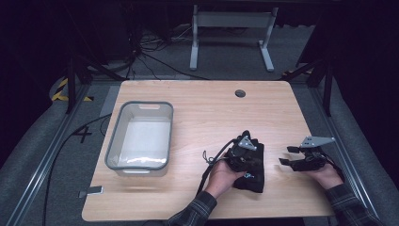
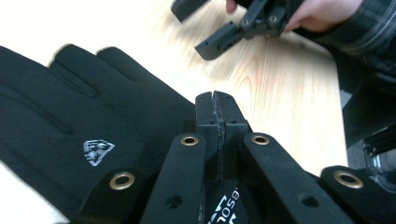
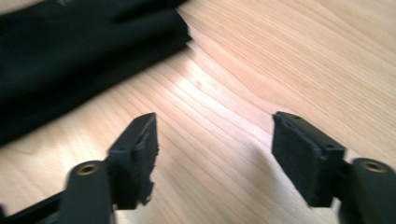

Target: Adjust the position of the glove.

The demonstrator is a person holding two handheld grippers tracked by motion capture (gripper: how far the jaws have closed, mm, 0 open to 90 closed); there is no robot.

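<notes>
The bench is a light wood top with a round grommet hole near its far edge.

**Bin.** A grey bin stands on the left half of the bench, closer to the left edge than to the centre. Its interior is pale; a glare strip lies along the near inner wall, and the contents, if any, cannot be made out.

**Glove.** A black glove lies flat right of centre, toward the near edge. In the high view the left claw and hand cover most of it, so its outline is only partly readable. In the left gripper view the glove shows its fingers and a small silver emblem; its lower portion is cut off by the frame. In the right gripper view the glove is a blurred dark mass at upper left, cut off by the frame.

**Left claw.** The left claw sits over the glove, held by the left hand. In the left gripper view the left claw is clenched, jaws pressed together at the tip just beside the glove edge. Whether fabric is pinched between them cannot be told.

**Right claw.** The right claw is near the right edge, apart from the glove, held by the right hand. In the right gripper view the right claw is released, jaws wide apart above bare wood, gripping nothing.

**Other.** A small grey tab lies near the near-left corner; its nature cannot be determined.
</notes>
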